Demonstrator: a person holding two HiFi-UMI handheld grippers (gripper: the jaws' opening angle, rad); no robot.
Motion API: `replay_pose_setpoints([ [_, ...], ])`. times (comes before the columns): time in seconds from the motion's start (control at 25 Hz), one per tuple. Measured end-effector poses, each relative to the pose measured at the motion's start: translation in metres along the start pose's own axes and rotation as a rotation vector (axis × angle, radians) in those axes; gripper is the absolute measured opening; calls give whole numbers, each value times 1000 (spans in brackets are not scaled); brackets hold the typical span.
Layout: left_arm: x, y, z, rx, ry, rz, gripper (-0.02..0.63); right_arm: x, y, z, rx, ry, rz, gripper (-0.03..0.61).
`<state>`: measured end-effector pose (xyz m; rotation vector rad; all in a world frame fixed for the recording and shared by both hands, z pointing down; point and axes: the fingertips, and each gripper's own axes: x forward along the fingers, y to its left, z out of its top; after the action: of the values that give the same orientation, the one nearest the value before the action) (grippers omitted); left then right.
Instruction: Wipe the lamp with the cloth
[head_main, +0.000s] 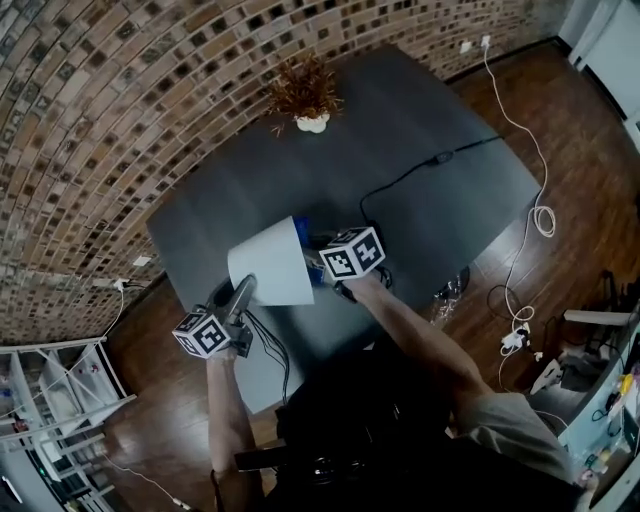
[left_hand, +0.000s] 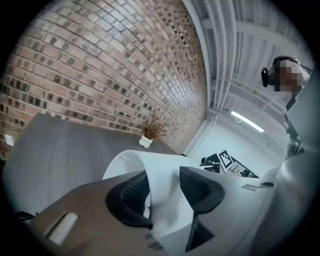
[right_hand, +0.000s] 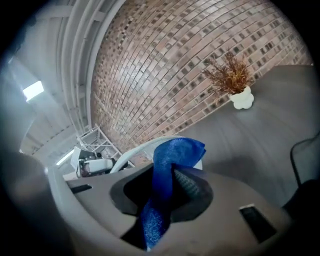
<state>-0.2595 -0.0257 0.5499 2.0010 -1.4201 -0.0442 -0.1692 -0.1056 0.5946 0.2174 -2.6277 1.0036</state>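
Observation:
The lamp's white shade (head_main: 268, 262) stands near the front edge of the dark grey table (head_main: 420, 120). My left gripper (head_main: 242, 292) reaches it from the lower left. In the left gripper view the shade's thin wall (left_hand: 150, 162) runs between the jaws of the left gripper (left_hand: 162, 186), and both pads lie against it. My right gripper (head_main: 320, 262) sits just right of the shade, shut on a blue cloth (head_main: 303, 232). In the right gripper view the cloth (right_hand: 175, 152) bunches up out of the right gripper (right_hand: 167, 182), in front of the shade's rim (right_hand: 131, 154).
A small white pot of dried brown plant (head_main: 305, 98) stands at the table's far edge by the brick wall. A black cable (head_main: 420, 172) crosses the table towards the lamp. A white cable (head_main: 540, 215) lies on the wooden floor at right. A white shelf unit (head_main: 50, 390) stands at lower left.

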Motion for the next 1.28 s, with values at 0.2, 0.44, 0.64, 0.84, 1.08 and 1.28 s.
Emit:
replay_pose_setpoints([
  [0.2, 25, 0, 17, 40, 31, -7, 189, -41, -48, -4, -58, 5, -241, 80],
  [0.44, 33, 3, 26, 39, 39, -21, 187, -158, -139, -30, -29, 39, -537, 86],
  [0.64, 39, 2, 29, 28, 17, -34, 172, -204, -120, 17, -181, 13, -674, 86],
  [0.84, 37, 4, 27, 22, 18, -29, 172, -93, -72, 1, -418, 209, -534, 87],
  [1.08, 40, 0, 27, 26, 37, -30, 175, -137, -124, -16, -707, 436, -838, 87],
  [1.28, 46, 5, 34, 14, 29, -34, 174, -199, -119, 18, -580, 240, -909, 86],
])
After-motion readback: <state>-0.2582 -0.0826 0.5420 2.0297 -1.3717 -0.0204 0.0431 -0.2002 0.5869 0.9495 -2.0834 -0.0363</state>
